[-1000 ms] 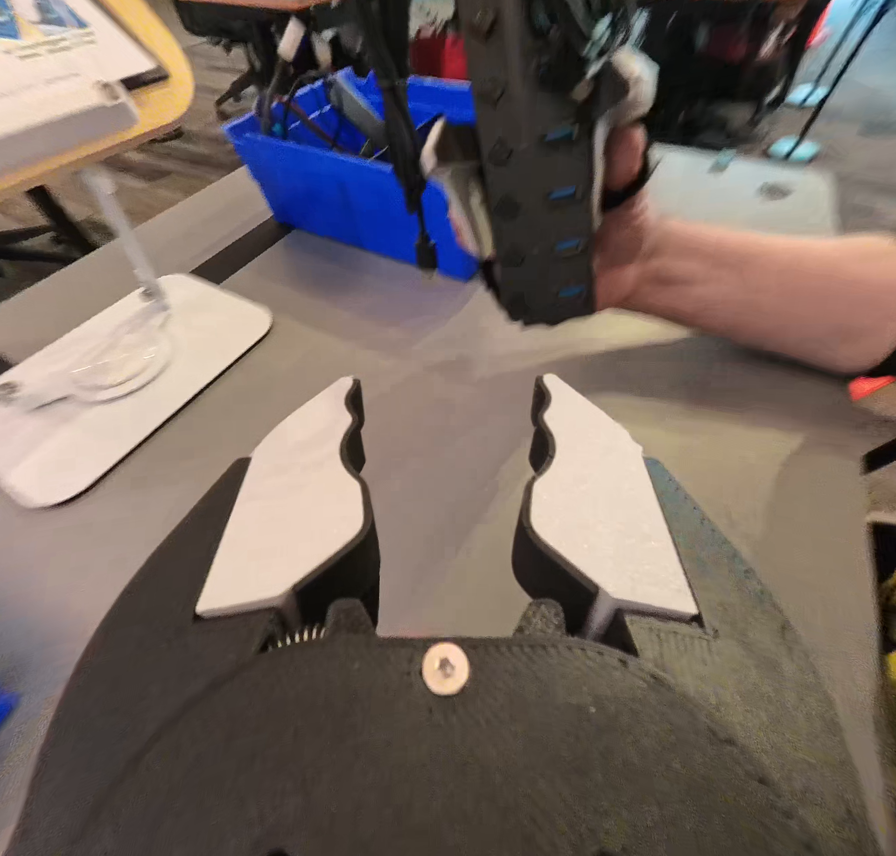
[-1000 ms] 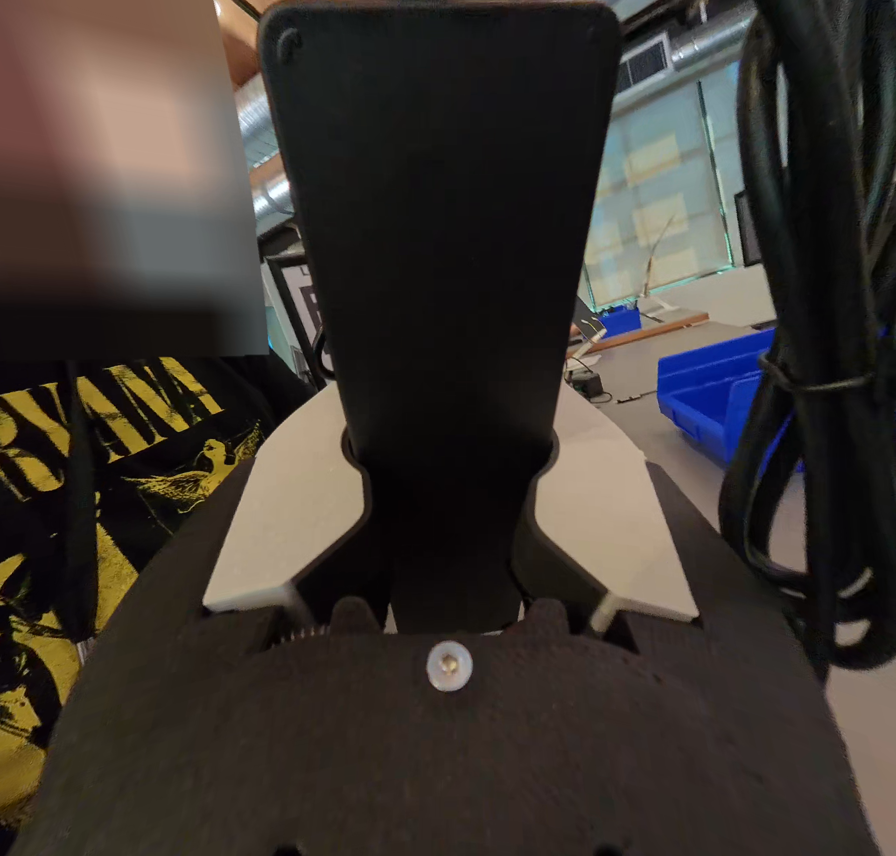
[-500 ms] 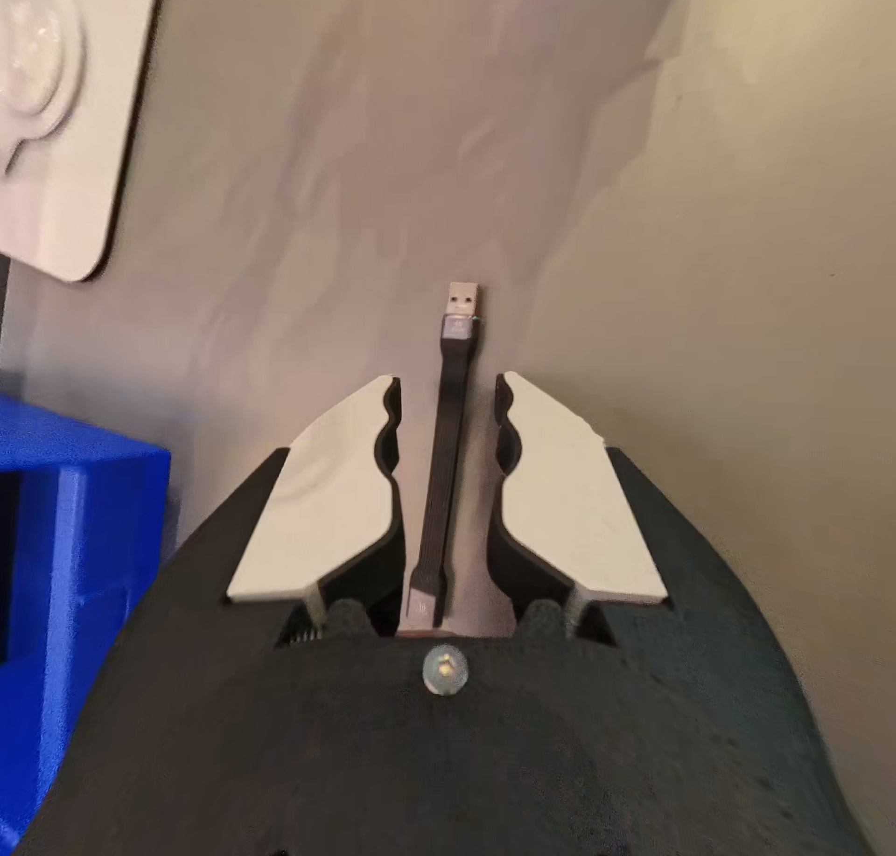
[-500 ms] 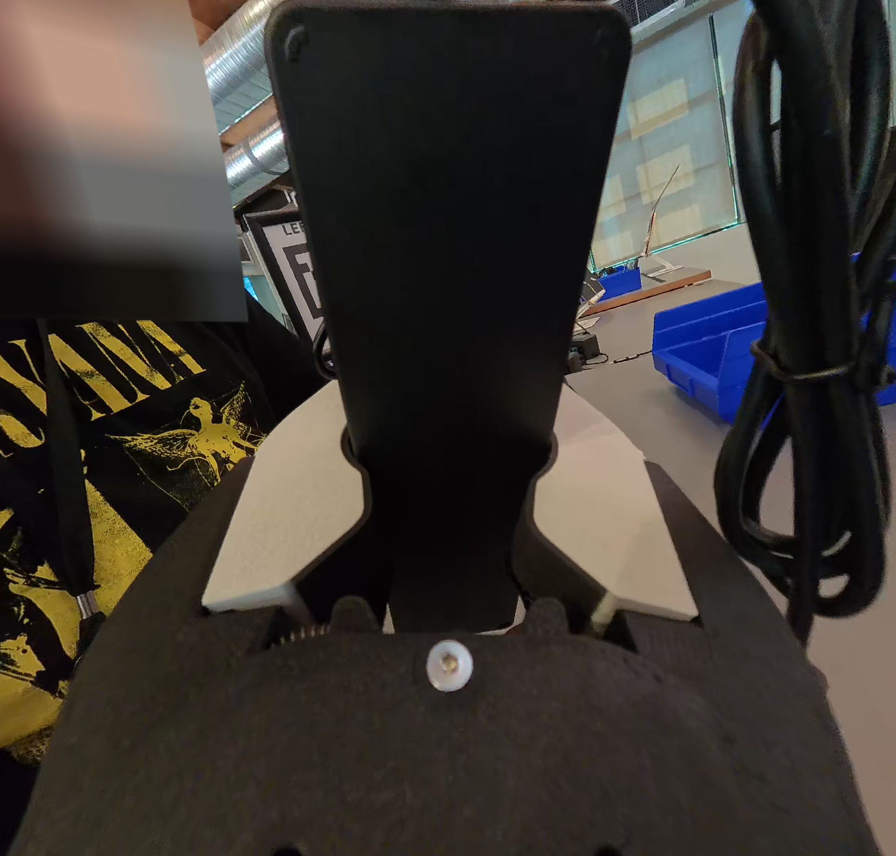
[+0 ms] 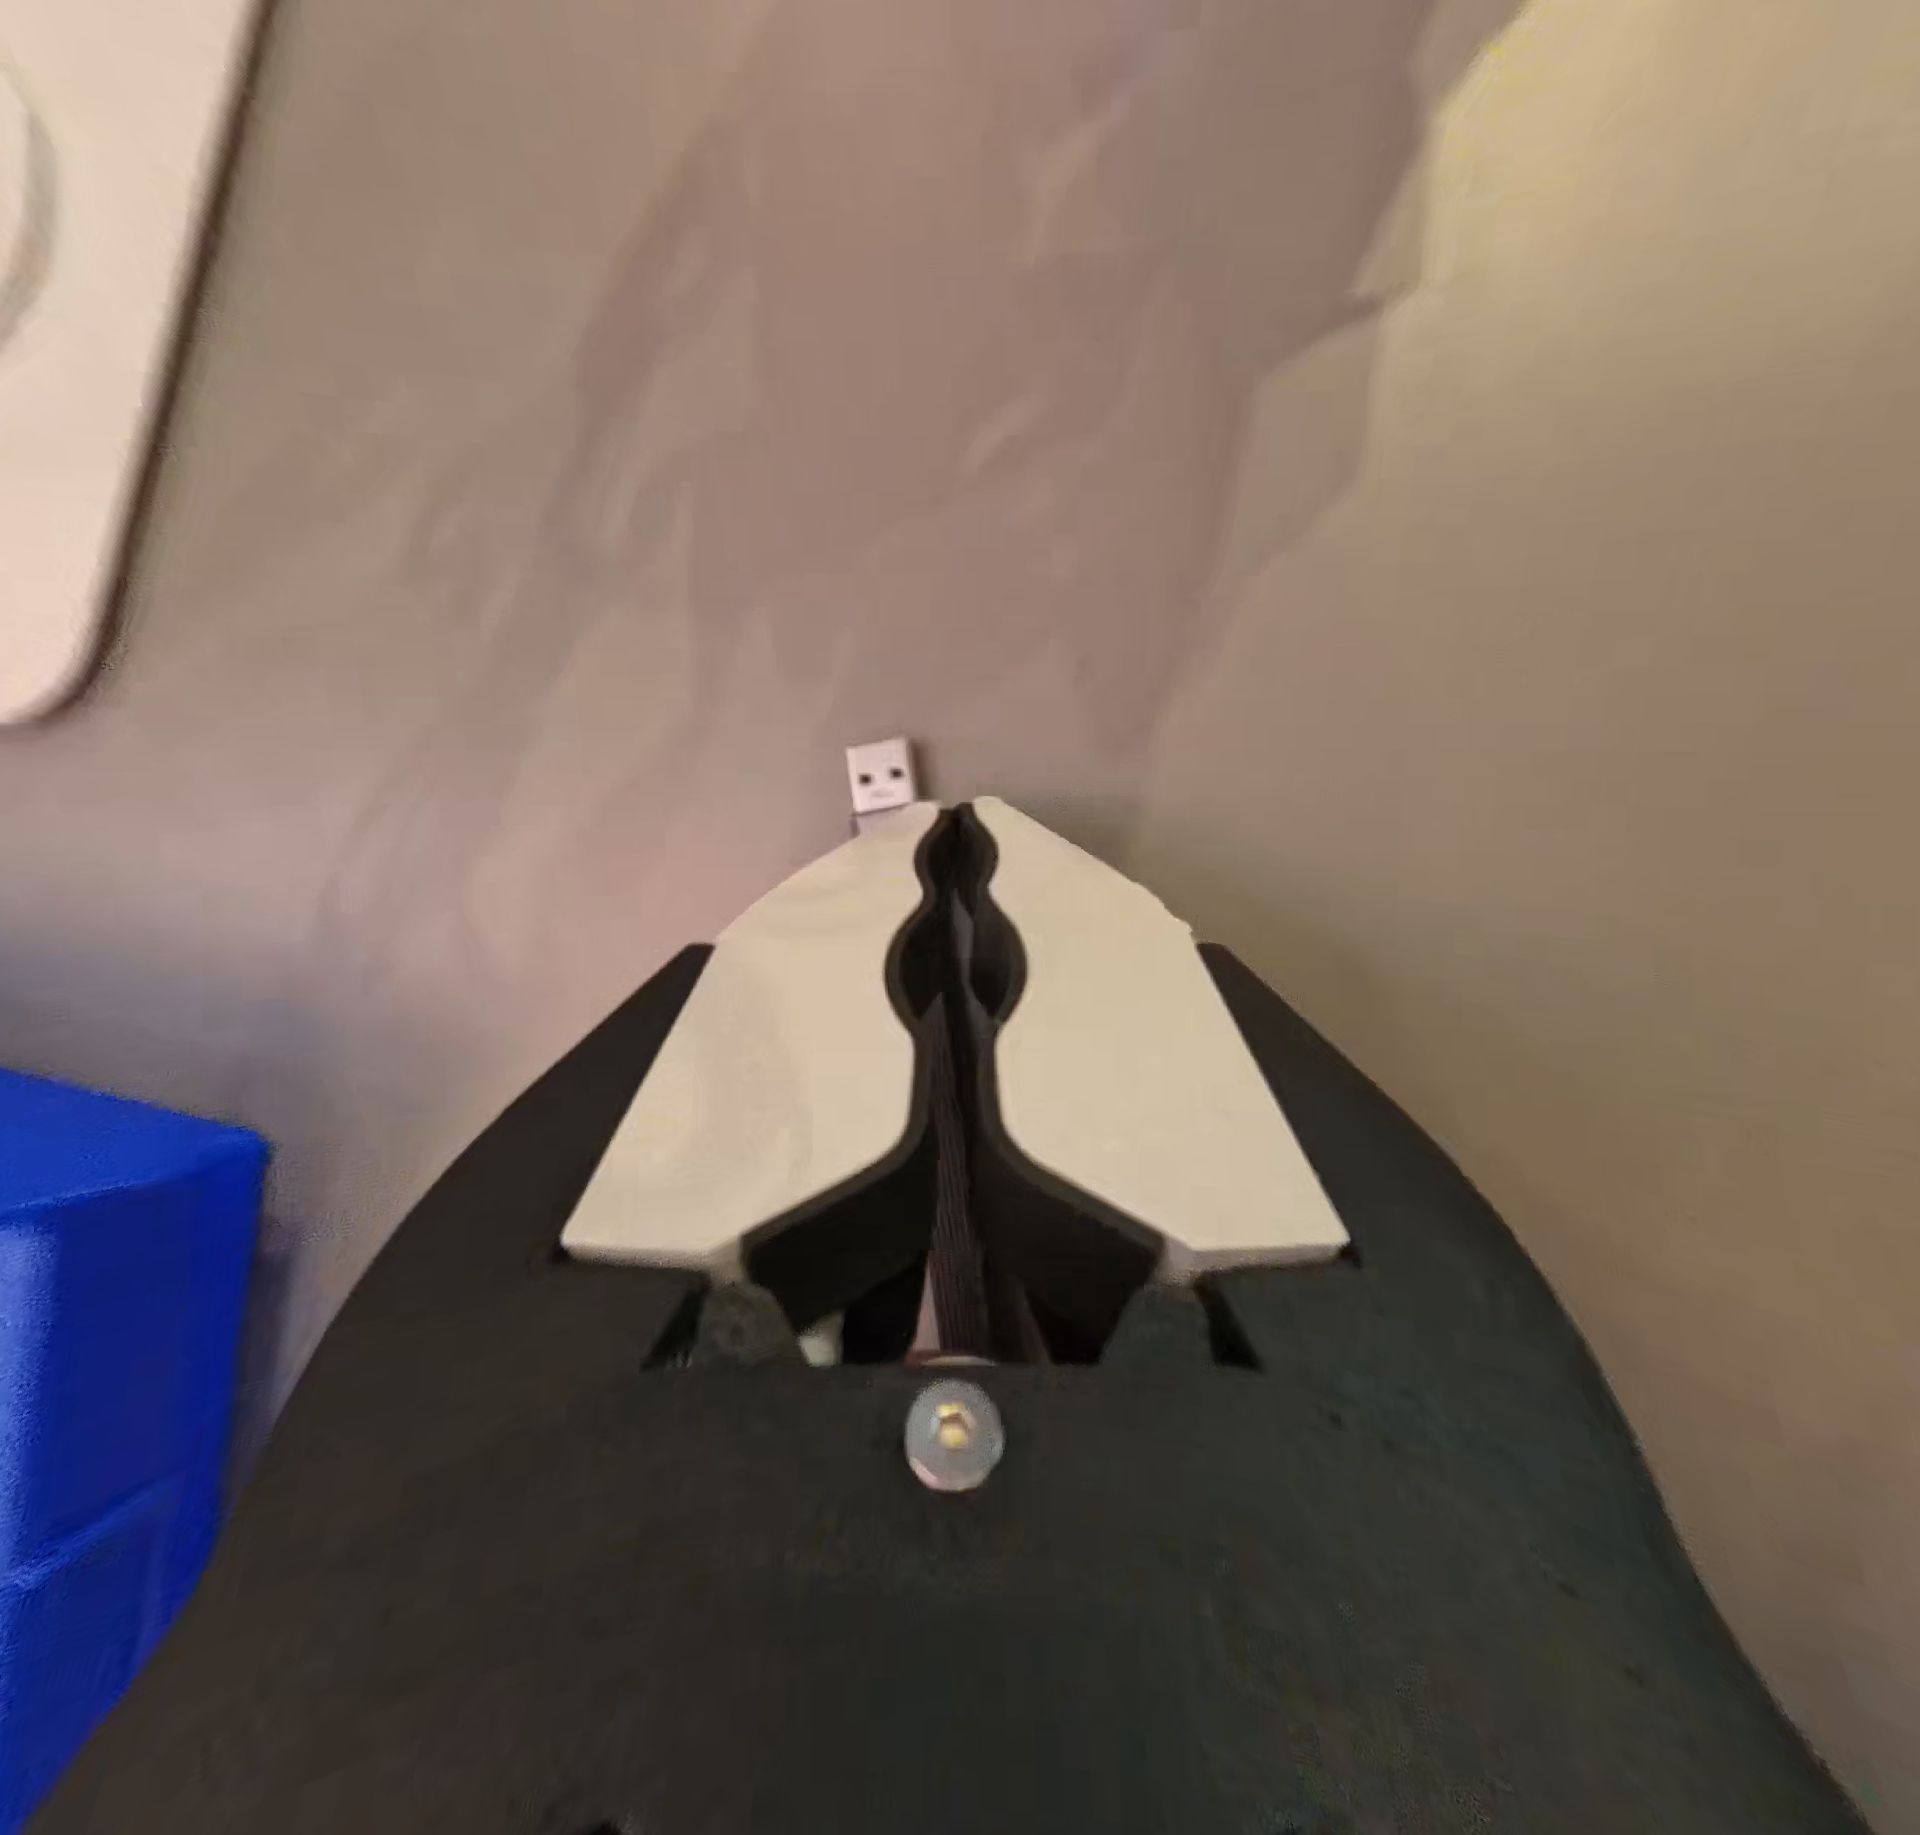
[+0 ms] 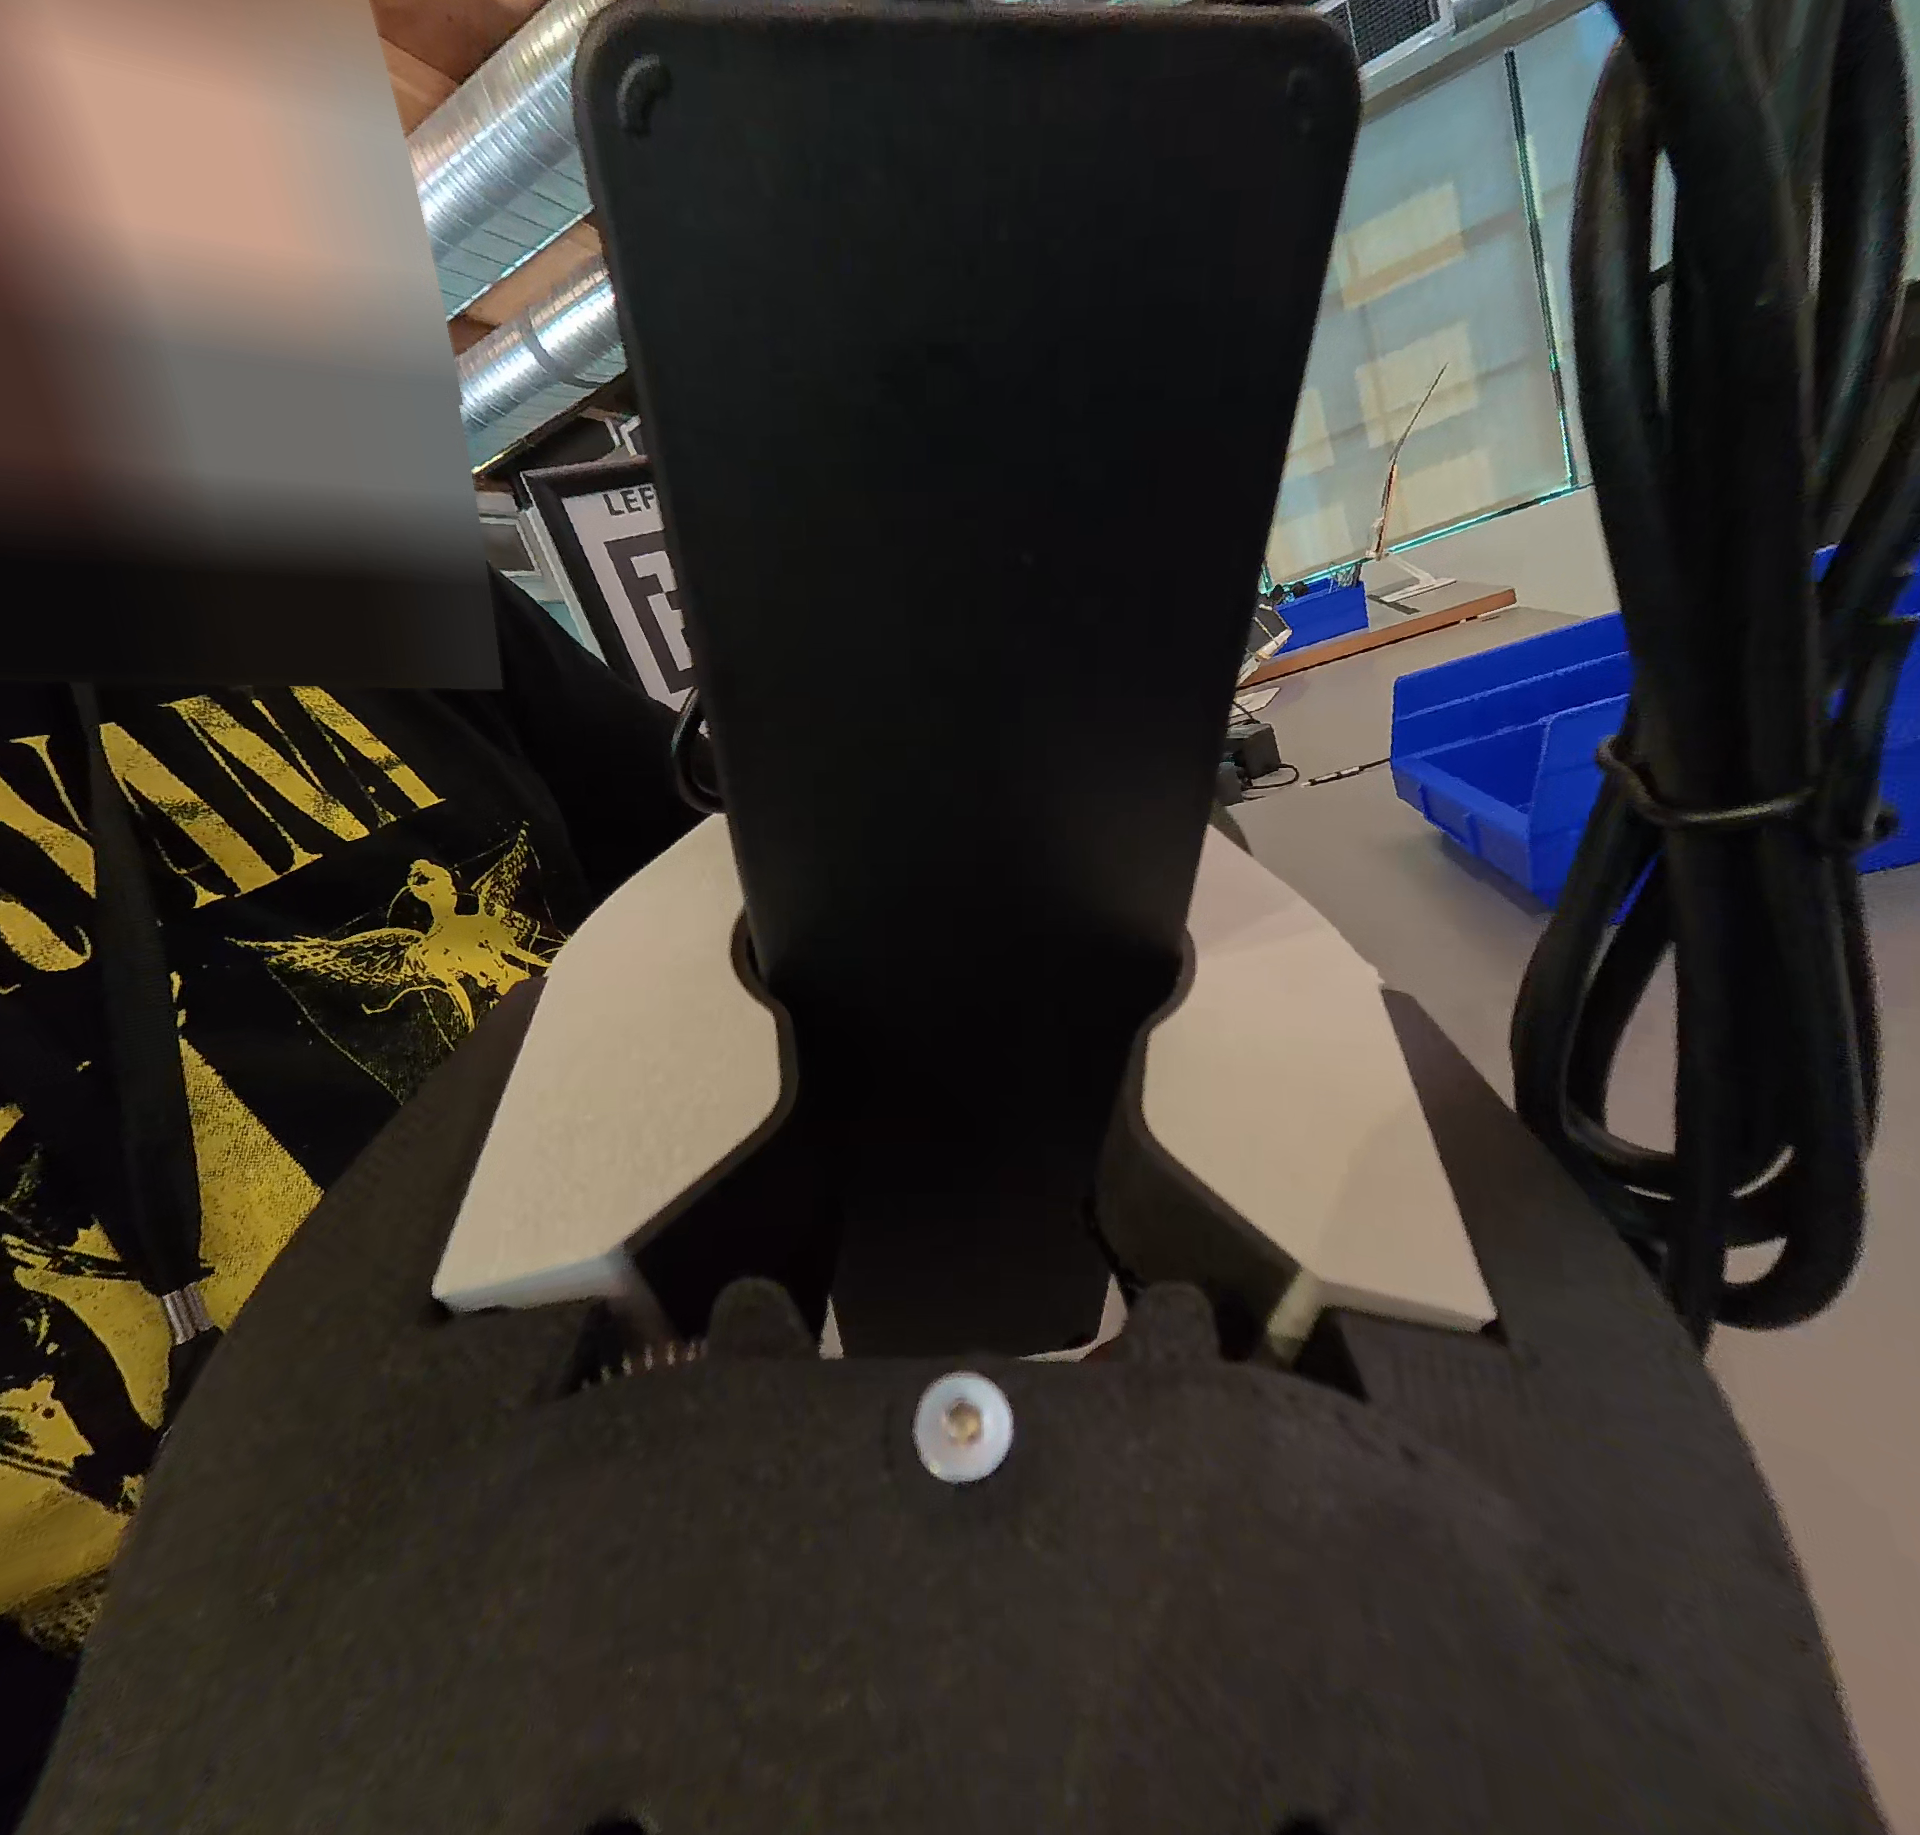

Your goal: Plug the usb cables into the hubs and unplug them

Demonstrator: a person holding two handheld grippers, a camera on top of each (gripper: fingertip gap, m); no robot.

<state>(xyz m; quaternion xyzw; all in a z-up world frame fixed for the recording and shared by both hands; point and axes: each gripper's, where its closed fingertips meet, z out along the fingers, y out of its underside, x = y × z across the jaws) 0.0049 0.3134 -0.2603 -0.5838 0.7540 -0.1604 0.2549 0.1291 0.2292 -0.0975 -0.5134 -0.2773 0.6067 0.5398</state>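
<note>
**Both hand-held grippers closed on their loads, seen near to far from the grey tabletop**

Left wrist view. My left hand-held gripper (image 5: 958, 811) points down at the tabletop (image 5: 1039, 383), fingers drawn almost together on a thin black usb cable (image 5: 948, 1193) that runs up the narrow slot between them. Its silver plug (image 5: 883, 777) juts out just past the fingertips, slightly to their left, against the tabletop. Beside the gripper's left flank stands a blue bin (image 5: 104, 1370); farther along the tabletop, at upper left, lies the corner of a white plate (image 5: 104, 331).

Right wrist view. My right hand-held gripper (image 6: 961, 944) clamps the narrow lower end of a flat black hub (image 6: 966, 435), both fingers (image 6: 644, 1079) against its sides, so the hub stands upright above the tabletop (image 6: 1455, 902). A bundle of black cord (image 6: 1745, 746) hangs at right. Beyond it sits a blue bin (image 6: 1507, 757); at left is a person's black-and-yellow shirt (image 6: 260, 954).
</note>
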